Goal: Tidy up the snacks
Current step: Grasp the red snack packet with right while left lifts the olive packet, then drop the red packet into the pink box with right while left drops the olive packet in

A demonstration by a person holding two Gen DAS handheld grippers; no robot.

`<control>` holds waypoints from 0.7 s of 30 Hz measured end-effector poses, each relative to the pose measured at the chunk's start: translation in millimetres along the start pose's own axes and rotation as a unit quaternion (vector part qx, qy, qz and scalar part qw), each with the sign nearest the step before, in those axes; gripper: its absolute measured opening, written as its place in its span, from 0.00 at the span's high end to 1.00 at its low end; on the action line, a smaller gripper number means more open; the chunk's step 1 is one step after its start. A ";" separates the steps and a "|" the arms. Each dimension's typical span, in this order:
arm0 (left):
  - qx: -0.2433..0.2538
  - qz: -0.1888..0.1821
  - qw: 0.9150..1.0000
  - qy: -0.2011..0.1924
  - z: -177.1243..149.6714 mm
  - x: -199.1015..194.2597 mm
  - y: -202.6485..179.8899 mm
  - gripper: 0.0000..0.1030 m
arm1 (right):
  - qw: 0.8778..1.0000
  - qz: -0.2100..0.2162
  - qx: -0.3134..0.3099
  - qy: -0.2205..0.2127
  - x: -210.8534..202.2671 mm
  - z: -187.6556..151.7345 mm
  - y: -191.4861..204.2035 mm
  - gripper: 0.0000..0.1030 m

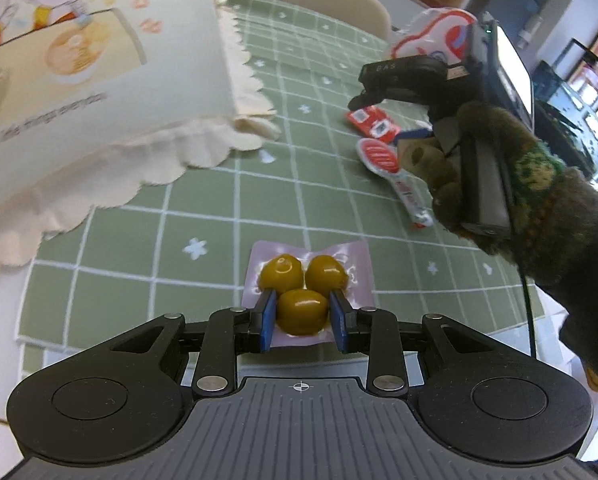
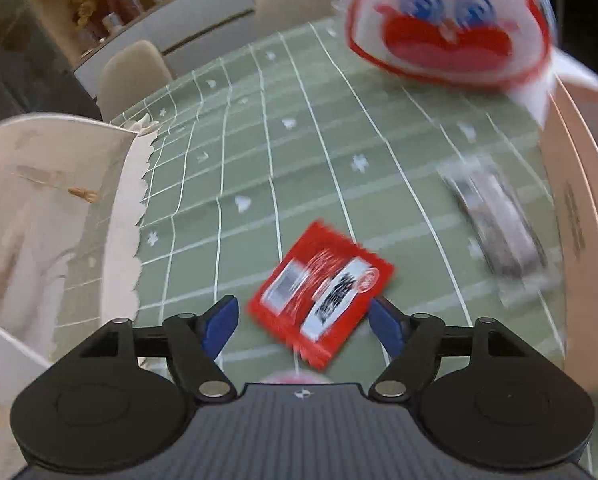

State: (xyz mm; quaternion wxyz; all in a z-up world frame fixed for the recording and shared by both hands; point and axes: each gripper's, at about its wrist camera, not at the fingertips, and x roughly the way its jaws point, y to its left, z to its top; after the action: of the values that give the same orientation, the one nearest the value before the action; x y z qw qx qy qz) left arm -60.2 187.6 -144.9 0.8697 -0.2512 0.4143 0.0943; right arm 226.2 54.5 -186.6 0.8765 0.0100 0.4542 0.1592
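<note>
While the left gripper (image 1: pixel 303 316) hangs over the green checked tabletop (image 1: pixel 203 220), its blue fingers (image 1: pixel 267 318) pinch a pale pouch (image 1: pixel 311 280) of three olive-coloured balls. At two o'clock, a gloved hand (image 1: pixel 499 176) carries the right gripper.

From the right wrist, the right gripper (image 2: pixel 303 322) shows fingers (image 2: pixel 219 326) spread, not gripping the blurred red packet (image 2: pixel 321 292) between them; a fabric basket (image 2: pixel 51 216) sits at nine o'clock.
</note>
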 end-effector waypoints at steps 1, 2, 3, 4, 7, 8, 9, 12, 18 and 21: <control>-0.004 0.002 1.000 0.000 -1.2 -1.5 2.5 0.68 | 0.999 -0.012 -0.034 -0.012 5.0 -2.6 7.1 0.28; -0.006 0.003 1.000 -0.001 -2.3 -2.9 3.8 0.68 | 0.998 -0.022 -0.063 -0.022 9.6 -4.6 12.3 0.28; -0.008 0.005 1.000 -0.002 -3.2 -4.6 5.2 0.68 | 0.995 -0.031 -0.086 -0.029 13.5 -5.3 16.0 0.27; -0.008 0.007 1.000 -0.002 -3.6 -5.7 5.6 0.68 | 0.993 -0.038 -0.106 -0.035 17.3 -6.1 18.6 0.26; -0.010 0.007 1.000 -0.002 -4.9 -8.2 6.9 0.68 | 0.993 -0.034 -0.110 -0.033 18.2 0.1 17.5 0.25; -0.011 0.007 1.000 -0.001 -5.3 -8.4 7.2 0.68 | 0.993 -0.031 -0.110 -0.029 17.3 0.9 17.2 0.26; -0.011 0.007 1.000 -0.001 -5.1 -7.9 7.1 0.68 | 0.992 -0.031 -0.116 -0.027 15.9 0.8 17.1 0.29; -0.006 0.003 1.000 0.000 -1.7 -5.4 5.3 0.68 | 0.990 -0.012 -0.140 -0.018 2.1 -1.7 17.4 0.42; 0.028 -0.032 0.999 0.013 3.2 1.2 -13.6 0.68 | 0.982 0.039 -0.182 -0.040 -77.3 -20.1 8.7 0.62; 0.055 -0.055 0.997 0.024 3.4 6.7 -29.1 0.68 | 0.982 0.049 -0.173 -0.050 -120.0 -36.6 -8.7 0.63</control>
State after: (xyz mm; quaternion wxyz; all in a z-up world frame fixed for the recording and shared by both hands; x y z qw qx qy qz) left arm -42.8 164.1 -137.8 0.8758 -0.2274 0.4254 0.0169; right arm 134.9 7.0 -114.3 0.8779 -0.1119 0.3739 0.2773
